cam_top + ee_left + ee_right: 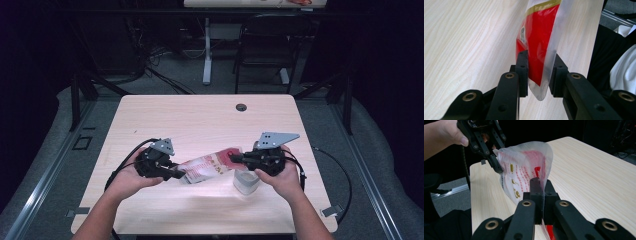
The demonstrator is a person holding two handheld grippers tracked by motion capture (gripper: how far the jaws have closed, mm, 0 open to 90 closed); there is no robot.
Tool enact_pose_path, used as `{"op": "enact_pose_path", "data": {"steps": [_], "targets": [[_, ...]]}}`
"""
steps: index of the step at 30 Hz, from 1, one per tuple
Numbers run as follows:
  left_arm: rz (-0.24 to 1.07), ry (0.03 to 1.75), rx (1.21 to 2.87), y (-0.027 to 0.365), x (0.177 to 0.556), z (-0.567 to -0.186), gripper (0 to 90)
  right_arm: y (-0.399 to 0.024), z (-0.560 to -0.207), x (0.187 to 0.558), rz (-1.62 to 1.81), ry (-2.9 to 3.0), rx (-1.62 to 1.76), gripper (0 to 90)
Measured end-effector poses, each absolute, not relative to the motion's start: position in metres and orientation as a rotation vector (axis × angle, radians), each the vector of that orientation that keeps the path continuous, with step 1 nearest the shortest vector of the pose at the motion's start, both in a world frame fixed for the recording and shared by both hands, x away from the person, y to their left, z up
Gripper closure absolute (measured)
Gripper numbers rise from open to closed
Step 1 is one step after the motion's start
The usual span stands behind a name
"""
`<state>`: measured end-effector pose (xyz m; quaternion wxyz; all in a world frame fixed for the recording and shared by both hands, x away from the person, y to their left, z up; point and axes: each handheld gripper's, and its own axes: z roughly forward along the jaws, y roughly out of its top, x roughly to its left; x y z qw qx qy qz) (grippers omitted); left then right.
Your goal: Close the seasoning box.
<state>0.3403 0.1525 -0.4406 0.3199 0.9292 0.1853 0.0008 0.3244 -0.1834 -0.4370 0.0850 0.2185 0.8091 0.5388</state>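
Stage: red-and-white printed plastic pouch (210, 167) lifted off the light wooden tabletop (200, 120), stretched between both claws; likely about to be opened or emptied, contents not yet out.
Left claw (537, 72): pinching the pouch's clear sealed end.
Right claw (541, 195): pressed together on the opposite edge.
Nearby: small white cup (246, 181) just below the right claw.

You're seeing a black chair (265, 42) & white desk leg (206, 50) standing behind the worktop (200, 115), cables (160, 70) lying nearby.

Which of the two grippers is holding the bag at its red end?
The right gripper, clamped flat on the bag's red end. The left gripper grips the opposite, paler end, its jaws standing wider apart.
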Motion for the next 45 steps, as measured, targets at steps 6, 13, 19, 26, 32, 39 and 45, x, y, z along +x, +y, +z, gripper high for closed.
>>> {"op": "enact_pose_path", "data": {"steps": [6,13,19,26,32,39,45], "targets": [[0.004,0.488,2.44,0.152,0.342,-0.438,73.7,-0.185,-0.438,0.325,1.618,2.41,0.657,89.8],[0.003,0.488,2.432,0.152,0.342,-0.436,73.8,-0.187,-0.439,0.325,1.619,2.397,0.663,89.8],[0.001,0.485,2.426,0.153,0.342,-0.435,73.9,-0.188,-0.438,0.325,1.613,2.4,0.661,89.7],[0.012,0.477,2.422,0.152,0.342,-0.431,73.9,-0.189,-0.438,0.324,1.608,2.388,0.667,89.7],[0.021,0.478,2.407,0.151,0.342,-0.425,74.1,-0.193,-0.438,0.324,1.603,2.38,0.675,89.6],[0.036,0.466,2.402,0.148,0.343,-0.416,74.2,-0.198,-0.439,0.323,1.604,2.365,0.696,89.5],[0.038,0.465,2.41,0.146,0.344,-0.41,74.3,-0.2,-0.439,0.323,1.6,2.361,0.705,89.5]]}}
